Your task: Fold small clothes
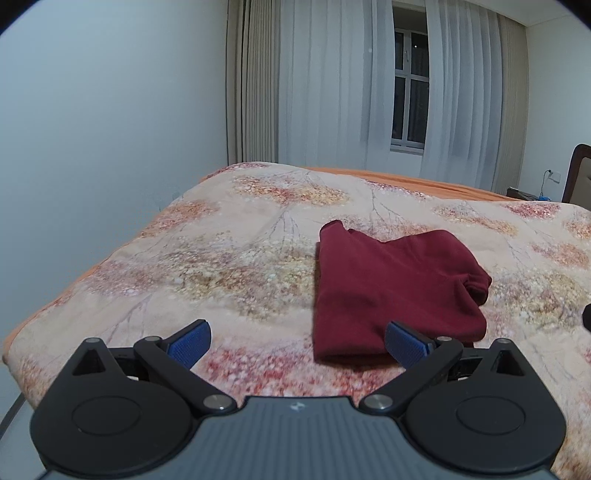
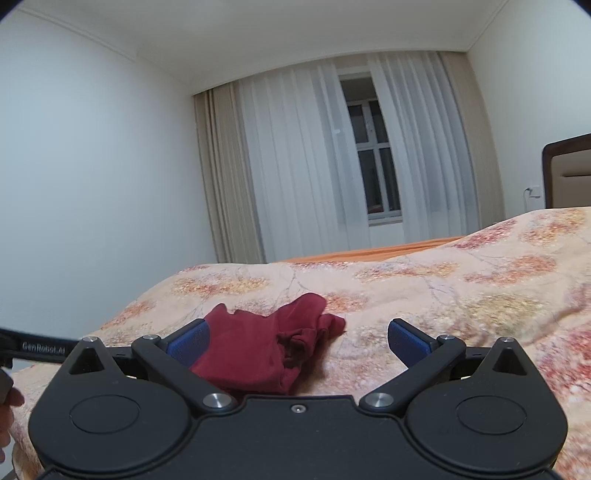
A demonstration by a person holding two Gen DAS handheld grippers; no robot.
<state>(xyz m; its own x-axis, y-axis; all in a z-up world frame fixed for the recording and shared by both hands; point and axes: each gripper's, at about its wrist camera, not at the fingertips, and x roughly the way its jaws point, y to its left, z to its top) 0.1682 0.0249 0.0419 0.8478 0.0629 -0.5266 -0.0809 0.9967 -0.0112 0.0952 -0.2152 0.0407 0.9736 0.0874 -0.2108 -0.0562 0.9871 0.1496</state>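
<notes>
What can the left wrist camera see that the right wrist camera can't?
Only the left wrist view shows the maroon garment from above as a flat fold, plus a nightstand. Only the right wrist view shows the ceiling, a hand at the frame edge and the garment's bunched end. Both share the floral bedspread, curtains, window, and an open gripper: left, right.

Both cams sit low over the bed (image 1: 258,229), facing the curtained window (image 1: 410,88). Left one looks down steeper, close on the red garment (image 1: 391,288); right one is tilted up, catching ceiling. Shared: garment, quilt, window, headboard (image 2: 565,170).
</notes>
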